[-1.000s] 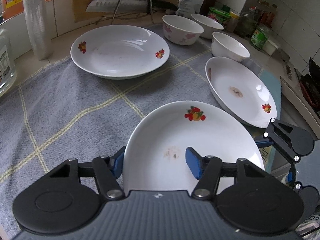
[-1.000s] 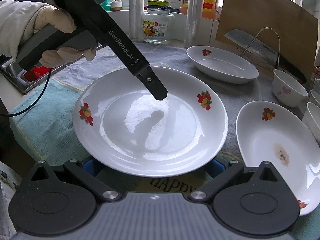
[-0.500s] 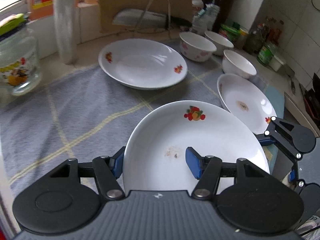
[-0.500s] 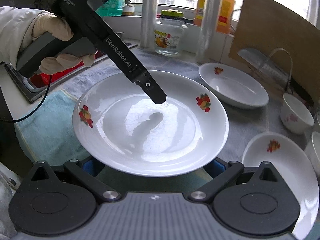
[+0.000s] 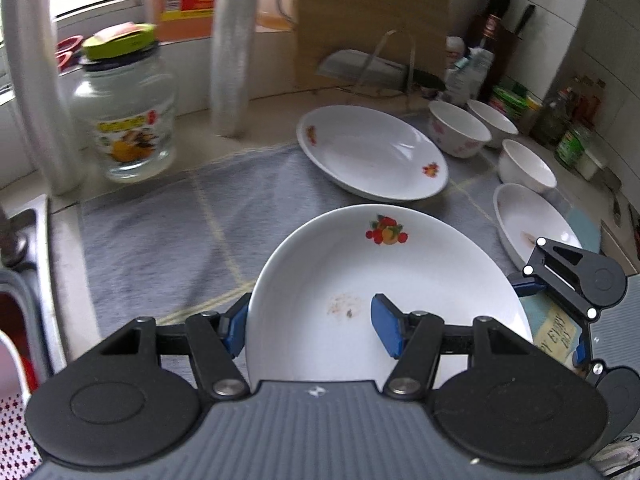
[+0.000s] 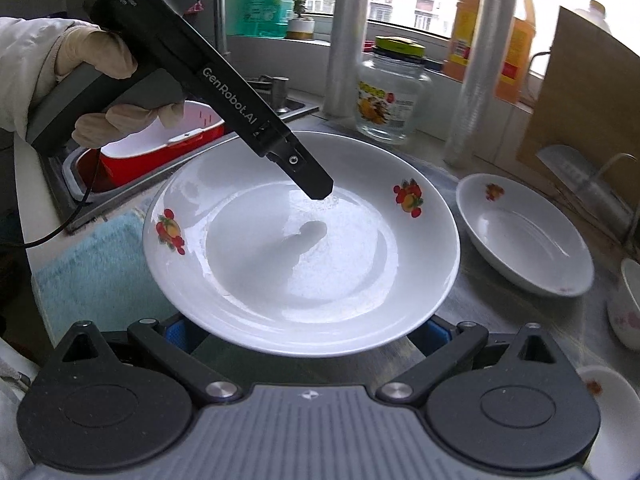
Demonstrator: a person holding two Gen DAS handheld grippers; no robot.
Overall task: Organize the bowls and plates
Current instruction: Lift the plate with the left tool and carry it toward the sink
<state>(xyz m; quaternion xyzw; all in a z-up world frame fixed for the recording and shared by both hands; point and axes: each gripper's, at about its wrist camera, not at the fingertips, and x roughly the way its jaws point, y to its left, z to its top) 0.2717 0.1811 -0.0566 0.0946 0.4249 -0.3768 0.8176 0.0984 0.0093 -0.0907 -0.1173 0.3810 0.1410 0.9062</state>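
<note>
My left gripper [image 5: 308, 326] is shut on the rim of a white fruit-print plate [image 5: 400, 276] and holds it above the grey cloth [image 5: 160, 232]; one finger lies inside the plate, the other under it. In the right wrist view the same plate [image 6: 248, 280] fills the middle with the left gripper's finger [image 6: 316, 184] pressing into it. My right gripper [image 6: 306, 334] is open; its fingers sit beneath the plate's near edge. A second plate [image 5: 372, 152] and a third plate [image 5: 532, 216] lie on the cloth. Three bowls [image 5: 460, 128] stand behind.
A glass jar [image 5: 124, 120] and plastic-wrap rolls [image 5: 232, 40] stand at the back left. A sink with a red basin [image 6: 160, 152] is on the left. A cutting board [image 5: 368, 12], a knife rack and bottles line the back wall. A teal cloth [image 6: 92, 264] lies under the plate.
The held plate has been lifted and carried to the left, toward the sink. The jar, rolls and sink have come into view. Both grippers keep the same hold.
</note>
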